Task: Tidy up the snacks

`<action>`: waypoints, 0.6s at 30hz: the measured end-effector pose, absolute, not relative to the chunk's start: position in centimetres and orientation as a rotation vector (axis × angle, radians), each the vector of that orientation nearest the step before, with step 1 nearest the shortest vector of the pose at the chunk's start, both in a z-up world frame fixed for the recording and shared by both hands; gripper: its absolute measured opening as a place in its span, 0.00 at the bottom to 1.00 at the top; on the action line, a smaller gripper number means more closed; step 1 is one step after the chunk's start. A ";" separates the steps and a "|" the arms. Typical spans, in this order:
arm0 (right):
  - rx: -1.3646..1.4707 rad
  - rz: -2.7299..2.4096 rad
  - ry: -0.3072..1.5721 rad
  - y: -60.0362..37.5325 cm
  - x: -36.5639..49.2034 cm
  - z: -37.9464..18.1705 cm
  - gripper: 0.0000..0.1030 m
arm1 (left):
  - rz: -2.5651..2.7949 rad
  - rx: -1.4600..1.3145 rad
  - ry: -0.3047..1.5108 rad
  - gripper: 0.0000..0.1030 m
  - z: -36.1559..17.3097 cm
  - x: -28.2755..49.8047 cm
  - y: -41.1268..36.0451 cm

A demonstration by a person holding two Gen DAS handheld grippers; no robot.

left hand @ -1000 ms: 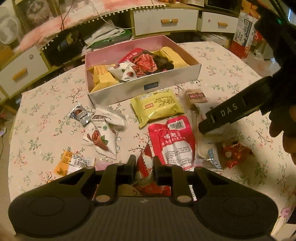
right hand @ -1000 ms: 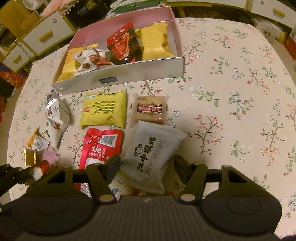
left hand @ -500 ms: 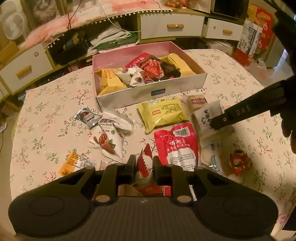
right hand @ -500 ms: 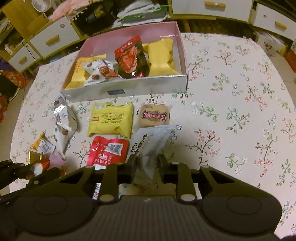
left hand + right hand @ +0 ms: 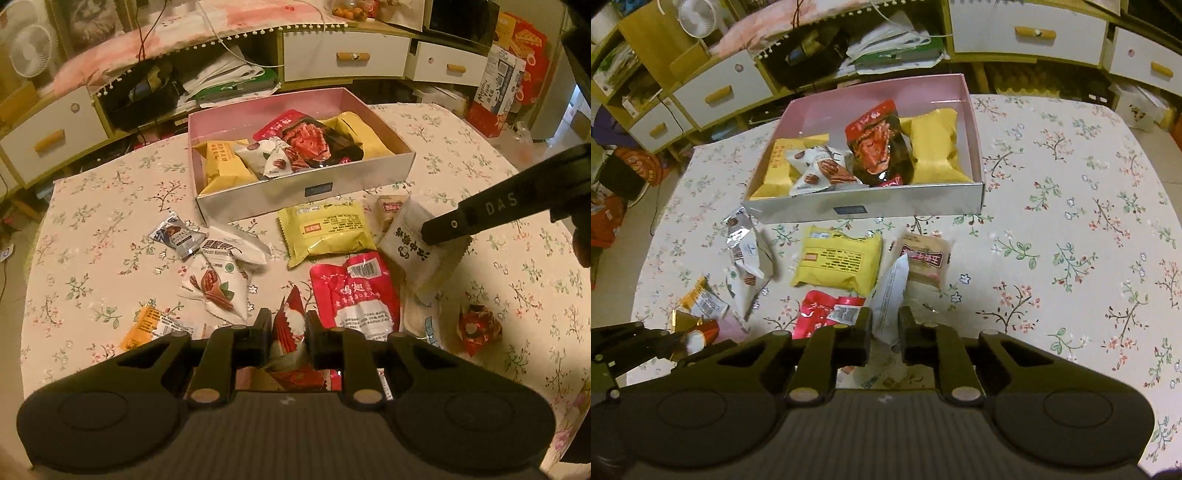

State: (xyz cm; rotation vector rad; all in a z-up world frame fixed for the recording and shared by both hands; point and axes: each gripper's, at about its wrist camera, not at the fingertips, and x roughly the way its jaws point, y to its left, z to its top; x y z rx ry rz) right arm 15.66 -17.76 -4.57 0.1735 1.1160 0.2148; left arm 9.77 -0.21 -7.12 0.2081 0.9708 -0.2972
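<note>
Box (image 5: 871, 210) sits at the far side of the table (image 5: 1071, 240), partly filled: two yellow packs, a red-and-black pack, small pecan packets.

Left gripper (image 5: 287, 328): fingers nearly together, pinching a small red packet (image 5: 291, 325) low over the near table edge.

Right gripper (image 5: 885, 326): fingers narrowed on a white pack (image 5: 890, 295), held on edge and lifted off the cloth, just in front of the brown pack (image 5: 925, 258).

Outside the box: yellow pack (image 5: 838, 264), brown pack, red pouch (image 5: 356, 291), pecan packets (image 5: 218, 280), silver packet (image 5: 175, 234), orange packet (image 5: 147, 325), red candy (image 5: 478, 326), plus the two in hand.

Judgement: under half done. Both held items need carrying to the box; roughly seven more remain on the table.
</note>
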 end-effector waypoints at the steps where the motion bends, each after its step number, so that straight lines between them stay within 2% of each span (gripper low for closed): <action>1: 0.183 0.220 1.115 -17.9 15.6 -4.4 0.12 | -0.297 0.206 0.970 0.23 -7.1 9.8 -0.2; 18: 0.394 0.187 1.039 -23.5 16.7 -0.8 0.12 | -0.241 0.060 0.919 0.23 -4.0 11.9 2.7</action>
